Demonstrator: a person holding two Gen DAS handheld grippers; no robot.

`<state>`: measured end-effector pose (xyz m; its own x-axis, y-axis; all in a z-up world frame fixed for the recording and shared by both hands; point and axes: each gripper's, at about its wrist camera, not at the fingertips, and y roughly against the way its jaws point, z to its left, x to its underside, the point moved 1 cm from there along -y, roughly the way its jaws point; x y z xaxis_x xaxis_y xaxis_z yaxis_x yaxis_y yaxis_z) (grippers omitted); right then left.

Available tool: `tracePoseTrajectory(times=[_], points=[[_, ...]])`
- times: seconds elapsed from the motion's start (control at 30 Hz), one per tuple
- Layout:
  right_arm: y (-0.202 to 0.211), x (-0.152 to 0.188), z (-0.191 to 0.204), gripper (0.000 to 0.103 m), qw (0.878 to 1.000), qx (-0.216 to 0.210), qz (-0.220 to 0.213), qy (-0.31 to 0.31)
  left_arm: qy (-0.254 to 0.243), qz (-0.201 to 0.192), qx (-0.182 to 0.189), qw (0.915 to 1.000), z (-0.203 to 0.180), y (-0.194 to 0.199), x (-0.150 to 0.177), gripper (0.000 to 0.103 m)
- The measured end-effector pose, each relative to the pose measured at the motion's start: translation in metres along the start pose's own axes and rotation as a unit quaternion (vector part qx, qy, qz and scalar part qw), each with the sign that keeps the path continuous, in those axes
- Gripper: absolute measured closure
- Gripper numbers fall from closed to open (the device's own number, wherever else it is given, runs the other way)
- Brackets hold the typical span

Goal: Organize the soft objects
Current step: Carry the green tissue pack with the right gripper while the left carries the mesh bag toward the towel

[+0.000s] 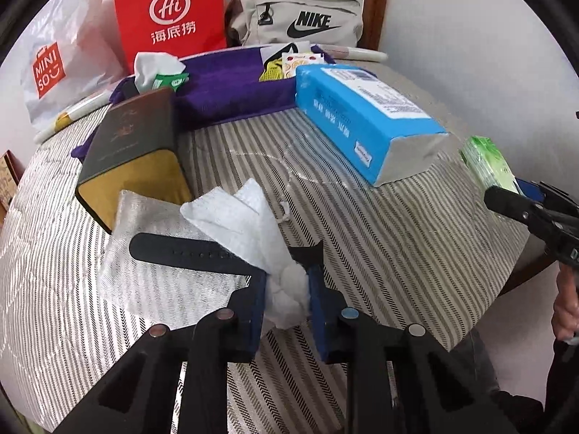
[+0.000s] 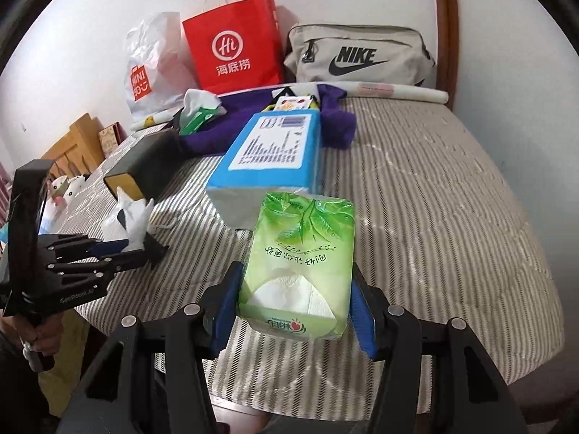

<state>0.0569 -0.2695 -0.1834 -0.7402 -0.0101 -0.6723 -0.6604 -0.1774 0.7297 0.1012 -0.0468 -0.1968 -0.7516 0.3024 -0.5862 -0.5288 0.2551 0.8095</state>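
My left claw [image 1: 286,289] is clamped on a crumpled white paper tissue [image 1: 249,231], its blue pads pinching the bunched lower end while the loose sheet fans up and away ahead of the fingertips. Just left of that claw lies a silvery-grey fabric pouch [image 1: 144,282] with a black perforated watch strap [image 1: 188,253] across it, and beyond the pouch sits a dark rectangular box with a gold end face [image 1: 134,155].

My right claw [image 2: 295,300] grips a green plastic-wrapped pack of tissues [image 2: 300,253] by its two long sides, with white tissue showing at the end nearest me. The pack looks held a little above the grey-and-white striped bed cover [image 2: 434,217]. Directly ahead of it lies a blue-wrapped rectangular tissue pack [image 2: 267,159], its near end almost meeting the green pack's far end in my view. Further ahead are a purple cloth [image 2: 336,126], a red paper bag [image 2: 235,50], a white plastic shopping bag [image 2: 152,68] and a beige waist bag [image 2: 362,58] against the wall.
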Motion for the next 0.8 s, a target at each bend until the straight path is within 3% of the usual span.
tracePoseTrajectory(times=[0.2,0.43,0.8], points=[[0.007,-0.011,-0.002,0.048,1.0,0.013,-0.01,0.004,0.021,-0.007,0.033,0.9992,0.011,0.016,-0.004,0.081],[0.015,-0.034,0.008,0.048,0.999,0.017,-0.027,0.022,0.048,-0.026,0.02,0.9983,0.032,0.039,-0.007,0.081],[0.022,-0.07,0.03,0.048,0.998,-0.01,-0.045,0.035,0.111,-0.045,-0.001,0.9928,0.079,0.059,-0.026,0.081]])
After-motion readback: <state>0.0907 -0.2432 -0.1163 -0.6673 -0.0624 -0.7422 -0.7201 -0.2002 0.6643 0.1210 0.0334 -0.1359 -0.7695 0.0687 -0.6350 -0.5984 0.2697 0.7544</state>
